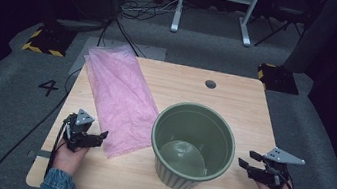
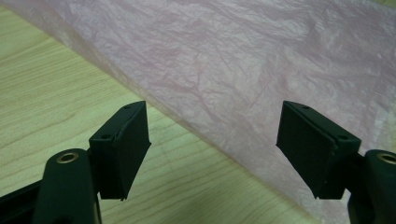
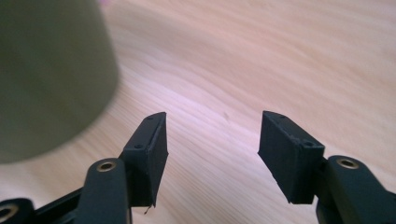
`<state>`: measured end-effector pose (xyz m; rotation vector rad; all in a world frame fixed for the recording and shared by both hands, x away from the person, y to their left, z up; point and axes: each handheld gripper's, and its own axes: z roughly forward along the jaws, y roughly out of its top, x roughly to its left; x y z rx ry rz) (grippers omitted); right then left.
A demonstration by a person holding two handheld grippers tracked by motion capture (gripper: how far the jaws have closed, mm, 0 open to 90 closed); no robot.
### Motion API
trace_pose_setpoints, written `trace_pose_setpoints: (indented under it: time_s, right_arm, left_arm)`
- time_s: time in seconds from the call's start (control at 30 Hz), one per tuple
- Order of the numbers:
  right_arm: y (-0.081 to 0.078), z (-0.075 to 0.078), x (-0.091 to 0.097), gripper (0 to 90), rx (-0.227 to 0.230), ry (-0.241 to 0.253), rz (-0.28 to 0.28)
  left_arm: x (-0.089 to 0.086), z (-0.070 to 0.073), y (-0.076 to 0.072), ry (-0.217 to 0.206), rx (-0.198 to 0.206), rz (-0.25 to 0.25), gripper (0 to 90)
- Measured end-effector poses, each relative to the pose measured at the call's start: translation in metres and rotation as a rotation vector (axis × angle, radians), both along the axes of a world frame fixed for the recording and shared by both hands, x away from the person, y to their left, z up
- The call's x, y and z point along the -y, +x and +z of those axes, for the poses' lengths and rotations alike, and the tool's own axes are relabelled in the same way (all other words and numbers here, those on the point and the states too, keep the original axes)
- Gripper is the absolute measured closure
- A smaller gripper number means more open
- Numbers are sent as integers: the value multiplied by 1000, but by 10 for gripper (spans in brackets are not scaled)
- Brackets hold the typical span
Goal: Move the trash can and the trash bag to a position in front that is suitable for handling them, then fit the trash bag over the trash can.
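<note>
Pink bag [image 1: 117, 99]: thin, crinkly, semi-clear, flat on table [image 1: 236, 99], nr green bin [image 1: 192, 146].

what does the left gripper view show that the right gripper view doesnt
Left gripper view: the pink plastic bag, crinkled and flat on the table, lying ahead of the open left gripper with nothing between its fingers.

Right gripper view: the side of the green bucket, blurred at the left, beside the open, empty right gripper.

Both: the light wooden table under two black fingers.
</note>
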<state>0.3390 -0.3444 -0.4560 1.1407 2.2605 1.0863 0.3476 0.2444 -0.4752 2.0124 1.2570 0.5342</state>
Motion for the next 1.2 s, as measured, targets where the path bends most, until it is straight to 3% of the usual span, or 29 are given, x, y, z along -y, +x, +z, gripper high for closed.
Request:
trace_pose_setpoints:
  time_s: [0.17, 0.27, 0.47, 0.5, 0.63, 0.87, 0.93, 1.17, 1.2]
  right_arm:
    - [5, -26, 9, 454, -36, 33, -43]
    - [6, -40, 9, 457, -50, 10, -48]
    - [2, -47, 8, 388, -15, -26, -39]
    - [3, -47, 9, 342, -27, -23, -27]
    - [7, -47, 10, 297, -29, -31, -15]
    - [8, -47, 9, 283, -31, -31, -16]
    - [8, -47, 8, 283, -31, -31, -17]
    - [8, -47, 8, 283, -31, -29, -17]
    - [9, -47, 8, 283, -31, -30, -18]
  left_arm:
    - [-4, 0, 0, -21, -30, 8, 252]
    - [-11, 4, -1, -29, -40, 29, 257]
    - [-23, 11, 4, -29, -41, 55, 258]
    - [-25, 13, 9, -26, -47, 64, 258]
    - [-27, 19, 23, -18, -69, 68, 258]
    - [-25, 28, 45, 8, -61, 86, 261]
    - [-24, 31, 59, 16, -67, 103, 261]
    - [-23, 25, 87, 41, -68, 140, 274]
    - [-25, 21, 93, 25, -58, 171, 278]
